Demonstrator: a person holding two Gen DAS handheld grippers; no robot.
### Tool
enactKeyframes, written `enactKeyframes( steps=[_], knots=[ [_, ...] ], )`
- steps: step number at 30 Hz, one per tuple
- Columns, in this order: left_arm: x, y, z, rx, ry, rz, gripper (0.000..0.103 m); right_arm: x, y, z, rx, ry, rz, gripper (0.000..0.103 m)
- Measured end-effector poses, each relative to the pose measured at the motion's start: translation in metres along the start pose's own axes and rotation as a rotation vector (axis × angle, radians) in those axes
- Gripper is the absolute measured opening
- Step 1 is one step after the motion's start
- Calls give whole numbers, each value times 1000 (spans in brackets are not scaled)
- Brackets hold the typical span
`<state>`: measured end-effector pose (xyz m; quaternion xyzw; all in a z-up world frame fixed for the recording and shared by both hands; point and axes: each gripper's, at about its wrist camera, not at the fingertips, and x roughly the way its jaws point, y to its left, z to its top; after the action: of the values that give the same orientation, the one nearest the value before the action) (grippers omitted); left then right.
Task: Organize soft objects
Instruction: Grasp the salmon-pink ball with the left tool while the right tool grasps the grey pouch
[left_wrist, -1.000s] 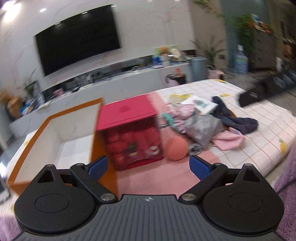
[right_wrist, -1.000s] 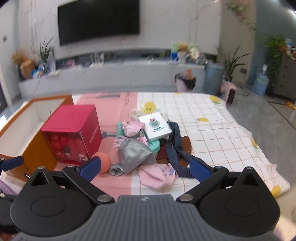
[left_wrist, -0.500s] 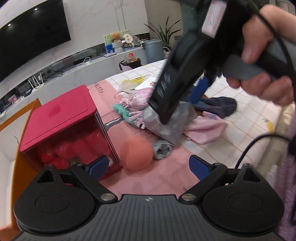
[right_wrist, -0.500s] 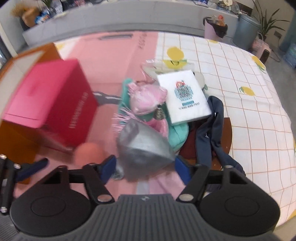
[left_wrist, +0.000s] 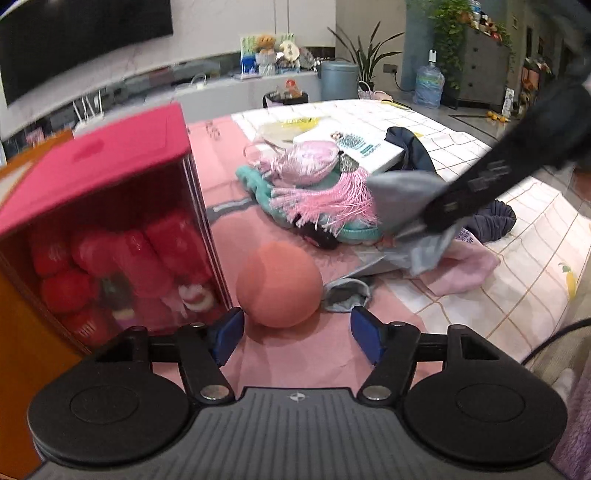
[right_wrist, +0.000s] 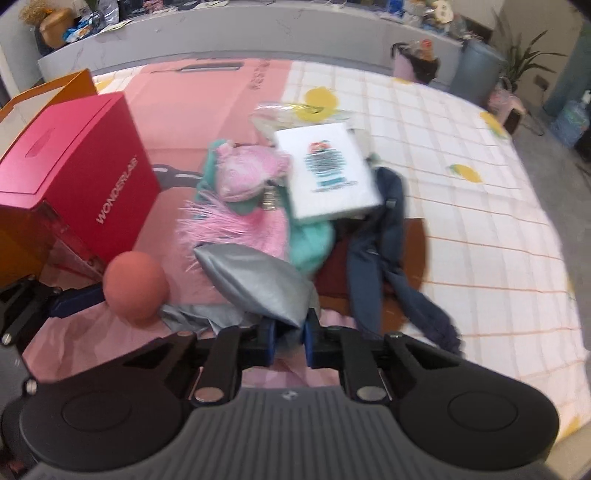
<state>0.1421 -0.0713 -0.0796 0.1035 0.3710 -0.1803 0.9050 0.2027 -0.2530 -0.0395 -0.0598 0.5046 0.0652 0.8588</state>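
Now right hand-held gripper (right_wrist: 288, 341) has pinched grey cloth (right_wrist: 258, 284).

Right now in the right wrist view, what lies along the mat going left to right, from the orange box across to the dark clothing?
orange box → red box → orange ball → grey fabric, pinched in the right gripper → navy garment

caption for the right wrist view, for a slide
Right gripper pinches silver-grey cloth beside an orange ball.
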Motion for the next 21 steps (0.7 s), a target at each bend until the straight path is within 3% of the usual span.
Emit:
enactKeyframes(
  steps=[5,15,17,21],
  knots=[
    [5,6,0,-53,19,-20,73,-23,-20,-6,61,-72,12,16],
    [11,16,10,-195,39,-26,78,-8,-18,-6,28,-32,12,16],
    [12,14,10,-188,38,-9,75,-4,-19,-6,36,-17,13,16],
    [11,8,10,-165,34,23,56,9,-34,-2,144,22,87,22]
  ],
)
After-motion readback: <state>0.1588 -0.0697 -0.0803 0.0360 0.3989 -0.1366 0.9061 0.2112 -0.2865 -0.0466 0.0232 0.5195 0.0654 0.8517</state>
